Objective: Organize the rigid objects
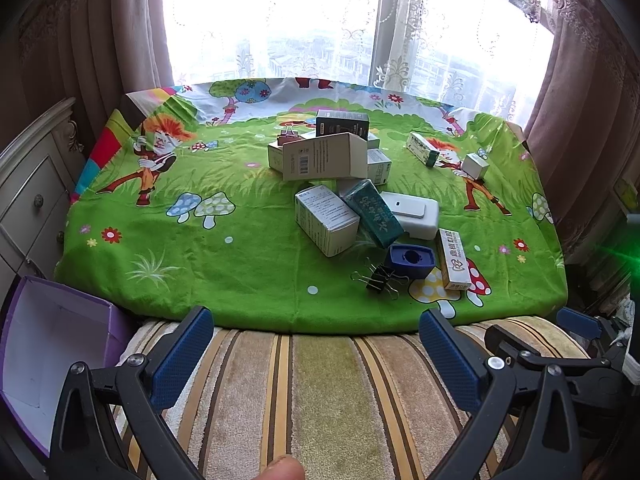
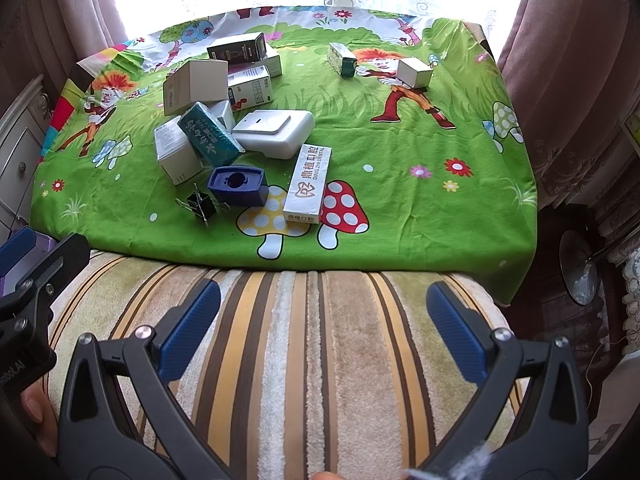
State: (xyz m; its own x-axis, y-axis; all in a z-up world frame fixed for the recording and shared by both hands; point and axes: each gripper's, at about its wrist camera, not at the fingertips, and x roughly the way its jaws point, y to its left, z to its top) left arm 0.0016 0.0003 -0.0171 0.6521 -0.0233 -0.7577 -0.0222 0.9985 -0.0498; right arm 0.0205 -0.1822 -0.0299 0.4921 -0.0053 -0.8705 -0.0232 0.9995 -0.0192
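Note:
A pile of small boxes lies on the green cartoon cloth (image 1: 240, 264): a white carton (image 1: 326, 224), a teal box (image 1: 374, 214), a white plastic case (image 1: 414, 214), a large pale box (image 1: 320, 156) and a black box (image 1: 342, 123). In front lie a blue tray piece (image 1: 411, 261), a black binder clip (image 1: 380, 278) and a long dental box (image 1: 454, 260). Two more boxes (image 2: 415, 72) sit far right. My left gripper (image 1: 316, 344) and my right gripper (image 2: 323, 320) are open and empty, above the striped cushion, short of the cloth.
An open purple box (image 1: 52, 344) with a white inside stands at the lower left beside the striped cushion (image 1: 320, 392). A white drawer cabinet (image 1: 32, 184) is on the left. Curtains and a bright window are behind. A round metal object (image 2: 576, 268) is at the right.

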